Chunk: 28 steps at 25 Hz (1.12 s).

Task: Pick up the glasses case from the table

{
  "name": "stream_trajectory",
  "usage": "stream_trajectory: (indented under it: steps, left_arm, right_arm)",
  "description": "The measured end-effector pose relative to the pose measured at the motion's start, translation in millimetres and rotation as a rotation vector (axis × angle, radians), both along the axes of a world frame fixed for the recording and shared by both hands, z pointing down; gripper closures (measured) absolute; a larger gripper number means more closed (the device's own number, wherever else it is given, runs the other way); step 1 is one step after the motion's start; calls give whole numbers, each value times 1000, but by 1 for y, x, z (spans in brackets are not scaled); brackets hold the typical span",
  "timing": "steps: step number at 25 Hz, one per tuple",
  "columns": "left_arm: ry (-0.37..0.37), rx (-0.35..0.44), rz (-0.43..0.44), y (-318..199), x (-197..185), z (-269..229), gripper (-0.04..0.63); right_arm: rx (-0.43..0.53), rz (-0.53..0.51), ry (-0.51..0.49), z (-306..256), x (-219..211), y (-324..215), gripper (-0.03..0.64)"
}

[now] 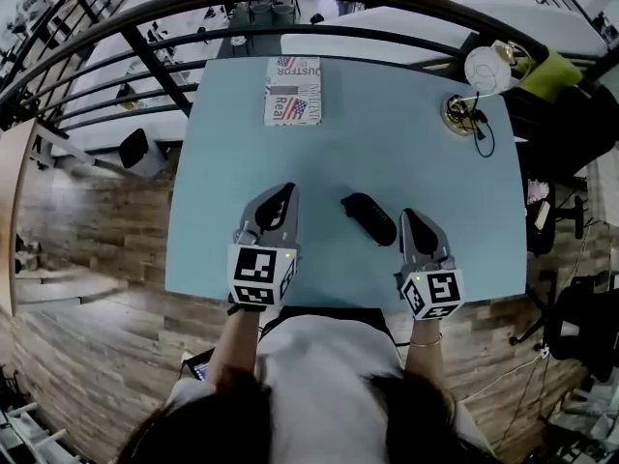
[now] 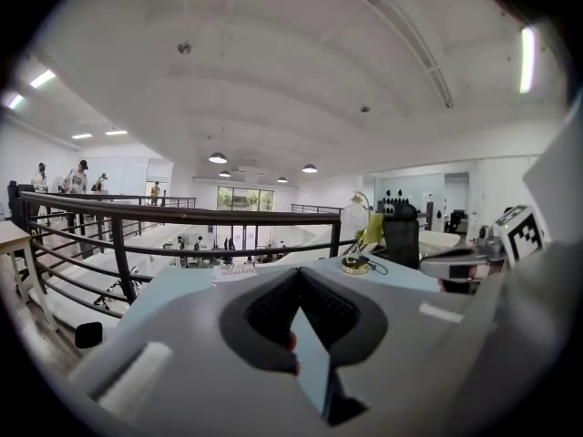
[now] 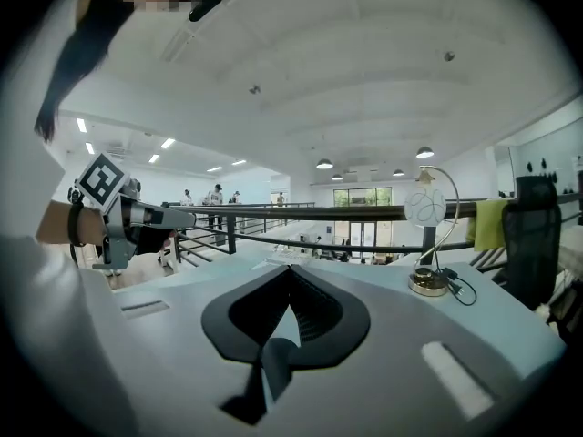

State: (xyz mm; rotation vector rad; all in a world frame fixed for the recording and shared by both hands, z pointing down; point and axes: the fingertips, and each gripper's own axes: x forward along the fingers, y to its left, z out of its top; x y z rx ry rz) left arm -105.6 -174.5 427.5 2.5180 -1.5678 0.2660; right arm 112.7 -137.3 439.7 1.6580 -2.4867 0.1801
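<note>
The black glasses case (image 1: 368,217) lies slantwise on the light blue table (image 1: 387,153), near its front edge. My left gripper (image 1: 283,193) hovers to the left of the case, a short way off, with its jaws together and nothing in them. My right gripper (image 1: 410,217) is just right of the case's near end, also shut and empty. In the left gripper view the left gripper's (image 2: 296,271) tips meet and the right gripper (image 2: 474,260) shows at the right. In the right gripper view the right gripper's (image 3: 290,268) tips meet too. Neither gripper view shows the case.
A book with flag print (image 1: 292,90) lies at the table's far middle. A lamp with a brass base (image 1: 459,114), white globe (image 1: 486,69) and black cable stands at the far right. A black railing (image 1: 290,32) runs behind the table. A dark chair with a green cloth (image 1: 551,71) is at the right.
</note>
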Motion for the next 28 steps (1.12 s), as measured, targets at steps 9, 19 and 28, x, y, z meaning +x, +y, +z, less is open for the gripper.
stream_trajectory:
  steps: [9,19,28]
  left_arm:
    - [4,-4,24,0,27,4,540]
    - [1,-8,10,0,37,5,540]
    - [0,-4,9,-2,41,5,540]
  right_arm:
    - [11,4,-39,-4,21,4,612]
    - [7,-41,-69,-5,27,1,537]
    - [0,-64,-93,-7,29,-2,419]
